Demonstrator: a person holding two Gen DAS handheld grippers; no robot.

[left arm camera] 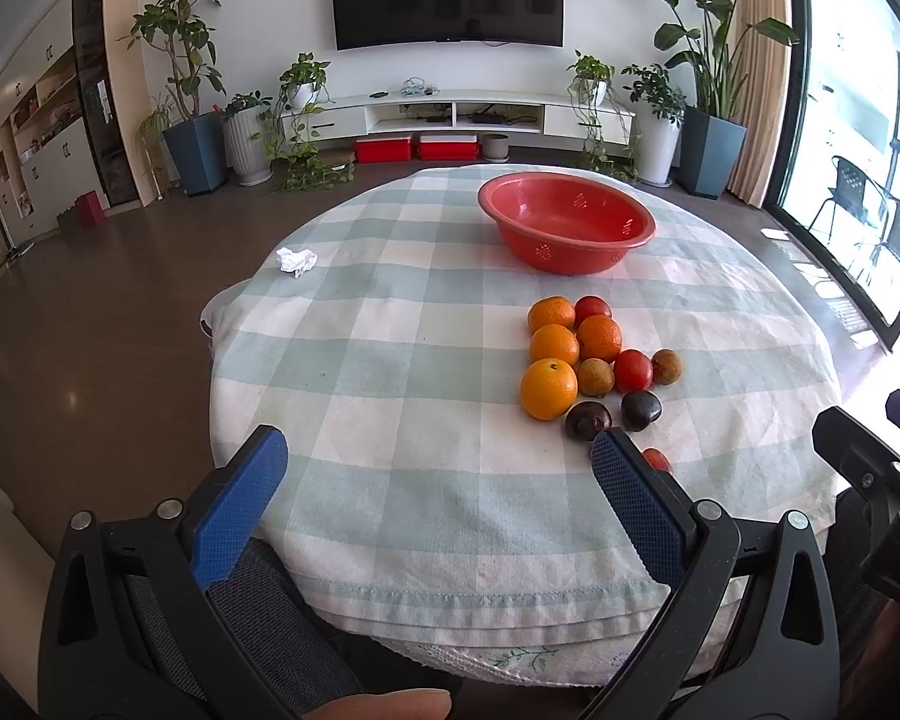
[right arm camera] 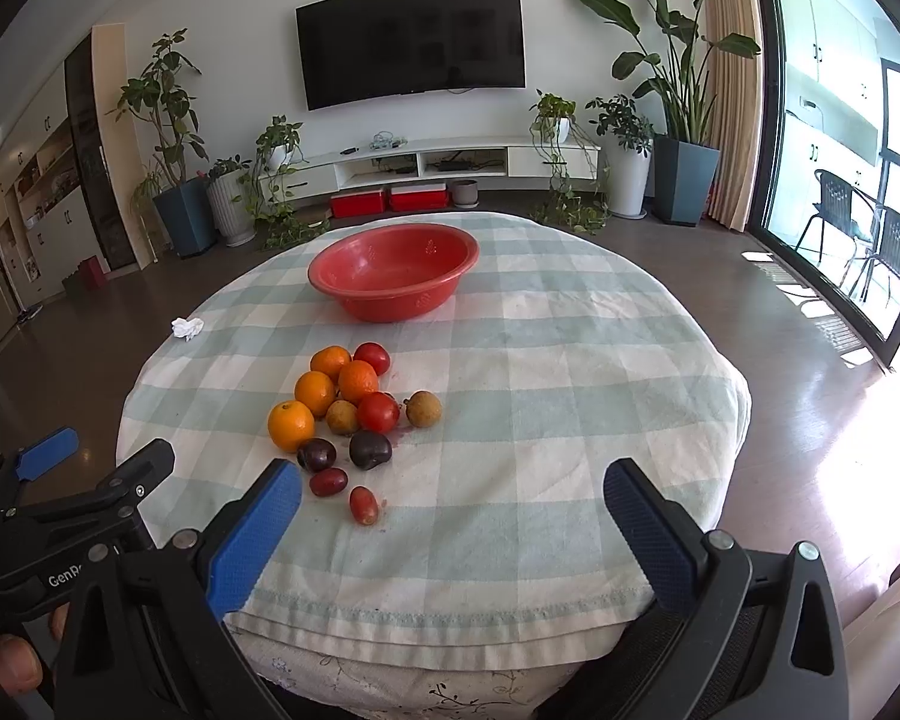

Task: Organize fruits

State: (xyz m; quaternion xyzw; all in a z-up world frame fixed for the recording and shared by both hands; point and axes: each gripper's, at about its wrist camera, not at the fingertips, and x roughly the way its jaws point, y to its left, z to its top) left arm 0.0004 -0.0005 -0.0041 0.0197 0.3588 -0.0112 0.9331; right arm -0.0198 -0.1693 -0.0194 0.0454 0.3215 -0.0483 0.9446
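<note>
Nothing is sorted yet: the red bowl (right arm camera: 393,279) sits empty, the fruit pile (right arm camera: 345,414) untouched, while left gripper (left arm camera: 438,480) and right gripper (right arm camera: 450,516) hover wide open, holding nothing.

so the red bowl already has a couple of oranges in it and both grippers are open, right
Not quite. The red bowl is empty, as the right wrist view shows; the oranges lie with the other fruit on the checked tablecloth. The left hand-held gripper and right hand-held gripper are indeed open.
</note>
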